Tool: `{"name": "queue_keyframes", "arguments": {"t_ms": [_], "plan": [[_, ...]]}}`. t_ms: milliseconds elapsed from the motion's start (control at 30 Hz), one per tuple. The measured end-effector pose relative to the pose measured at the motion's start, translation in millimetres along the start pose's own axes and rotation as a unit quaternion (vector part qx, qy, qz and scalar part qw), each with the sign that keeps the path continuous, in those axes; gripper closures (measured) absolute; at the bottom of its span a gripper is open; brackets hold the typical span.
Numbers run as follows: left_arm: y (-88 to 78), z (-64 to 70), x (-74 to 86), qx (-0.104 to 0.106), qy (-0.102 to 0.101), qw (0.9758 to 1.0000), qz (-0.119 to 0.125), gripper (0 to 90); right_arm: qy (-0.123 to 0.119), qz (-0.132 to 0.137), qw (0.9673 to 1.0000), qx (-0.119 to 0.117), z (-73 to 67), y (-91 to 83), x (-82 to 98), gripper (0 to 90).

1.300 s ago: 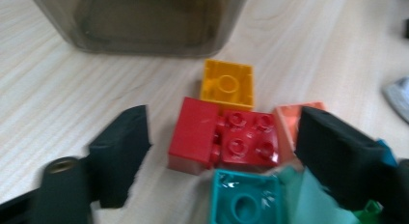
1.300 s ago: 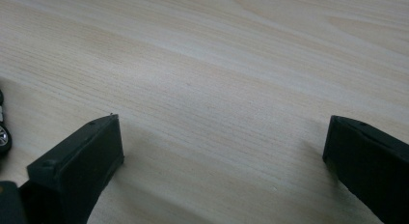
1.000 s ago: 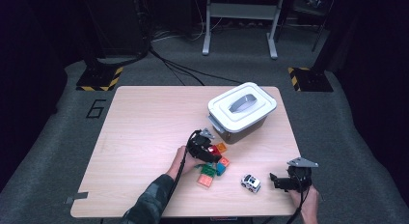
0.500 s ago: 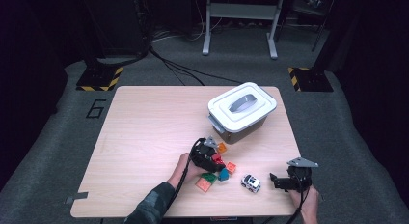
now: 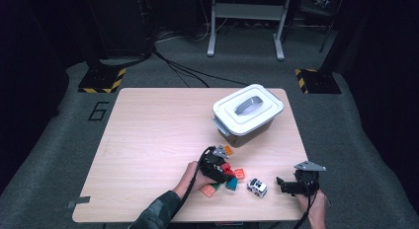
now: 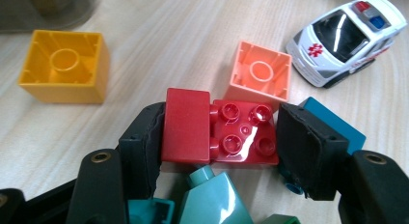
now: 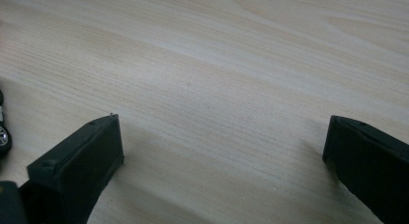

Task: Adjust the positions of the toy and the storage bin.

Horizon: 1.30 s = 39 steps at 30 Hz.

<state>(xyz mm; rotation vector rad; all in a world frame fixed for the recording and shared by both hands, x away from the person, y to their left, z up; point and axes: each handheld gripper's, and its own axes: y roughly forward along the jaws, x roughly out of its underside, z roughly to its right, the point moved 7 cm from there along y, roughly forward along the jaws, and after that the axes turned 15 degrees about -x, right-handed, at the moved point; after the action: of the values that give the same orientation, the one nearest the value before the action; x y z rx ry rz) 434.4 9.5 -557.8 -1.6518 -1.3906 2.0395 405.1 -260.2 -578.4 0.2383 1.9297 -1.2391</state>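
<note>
Red bricks (image 6: 219, 132) sit clamped in the left gripper's (image 6: 219, 137) jaws, seemingly mid-pickup, needing a clean lift next; right gripper's (image 7: 222, 151) jaws gape empty over the worktop (image 7: 241, 64).

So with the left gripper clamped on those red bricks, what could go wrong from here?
The left gripper pinches two red bricks side by side; they look loosely joined and might split when lifted. The teal brick beneath could snag. The storage box has its lid on, so nothing can go in yet.
</note>
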Motion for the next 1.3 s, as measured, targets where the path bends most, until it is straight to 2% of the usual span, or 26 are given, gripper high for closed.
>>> {"name": "queue_keyframes", "arguments": {"t_ms": [33, 133, 267, 367, 533, 667, 733, 767, 1000, 1300], "plan": [[-1.5, -0.1, -0.6, 0.002, 0.002, 1.0000, 0.002, 35.5, 0.000, 0.000, 1.0000, 0.000, 0.0, 0.0, 0.0, 0.0], [-6.6, -3.3, -5.2, -0.011, 0.002, 0.9996, 0.024, 32.1, 0.000, 0.000, 1.0000, 0.000, 0.0, 0.0, 0.0, 0.0], [-10.9, -12.3, -12.2, -0.045, 0.012, 0.9980, 0.044, 26.5, 0.000, 0.000, 1.0000, 0.000, 0.0, 0.0, 0.0, 0.0], [-8.1, -20.1, -16.1, -0.055, 0.006, 0.9975, 0.044, 23.5, 0.000, 0.000, 1.0000, 0.000, 0.1, 0.0, 0.0, 0.0], [1.4, -27.7, -21.0, -0.055, -0.004, 0.9976, 0.043, 25.0, -0.001, 0.000, 1.0000, 0.000, 0.1, 0.1, -0.1, 0.0], [8.3, -31.7, -24.8, -0.059, -0.006, 0.9976, 0.035, 25.0, -0.001, 0.000, 1.0000, 0.000, 0.1, 0.0, -0.1, 0.0], [10.4, -32.3, -26.3, -0.062, -0.001, 0.9976, 0.032, 25.0, 0.000, 0.000, 1.0000, 0.000, 0.1, 0.0, -0.1, 0.0], [11.6, -31.9, -27.2, -0.060, -0.005, 0.9977, 0.031, 25.2, 0.000, 0.000, 1.0000, 0.000, 0.0, 0.0, 0.0, 0.0], [17.0, -25.8, -25.6, -0.040, 0.005, 0.9992, 0.003, 25.5, -0.002, 0.000, 1.0000, -0.001, 0.2, -0.1, -0.1, 0.1], [13.4, -11.7, -25.6, -0.005, 0.005, 0.9999, -0.010, 24.7, -0.003, 0.000, 1.0000, -0.001, 0.3, 0.0, -0.1, 0.1]]}}
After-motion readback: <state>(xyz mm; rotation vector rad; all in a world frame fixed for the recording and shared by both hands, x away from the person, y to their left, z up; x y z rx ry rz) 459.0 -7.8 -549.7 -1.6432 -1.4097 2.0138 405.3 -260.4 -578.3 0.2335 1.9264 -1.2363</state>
